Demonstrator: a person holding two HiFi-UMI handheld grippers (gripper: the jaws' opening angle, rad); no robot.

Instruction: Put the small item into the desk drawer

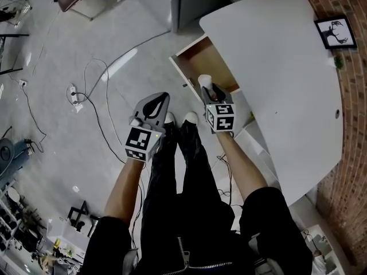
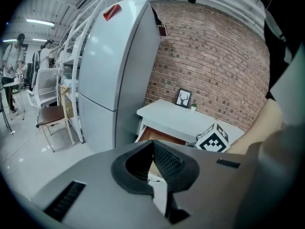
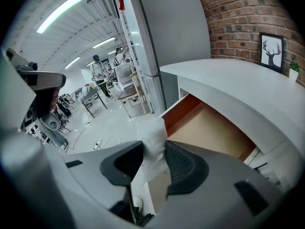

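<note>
The small item (image 1: 205,80) is a crumpled white wad, and my right gripper (image 1: 208,88) is shut on it. In the right gripper view the white wad (image 3: 153,132) stands up between the two black pads (image 3: 183,163) of the right gripper (image 3: 151,149). It hangs at the front edge of the open drawer (image 1: 209,62), whose brown bottom (image 3: 209,128) is bare. The drawer sticks out from under the white desk (image 1: 275,56). My left gripper (image 1: 162,98) hovers over the floor left of the drawer, shut and empty. In its own view the left gripper (image 2: 152,144) has its tips touching.
A grey fridge (image 2: 119,66) stands left of the desk against a brick wall (image 2: 214,66). A framed deer picture (image 1: 335,32) sits on the desk's far corner. Cables and a power strip (image 1: 73,93) lie on the floor. White shelves (image 1: 252,139) show under the desk. People (image 2: 12,56) stand far off.
</note>
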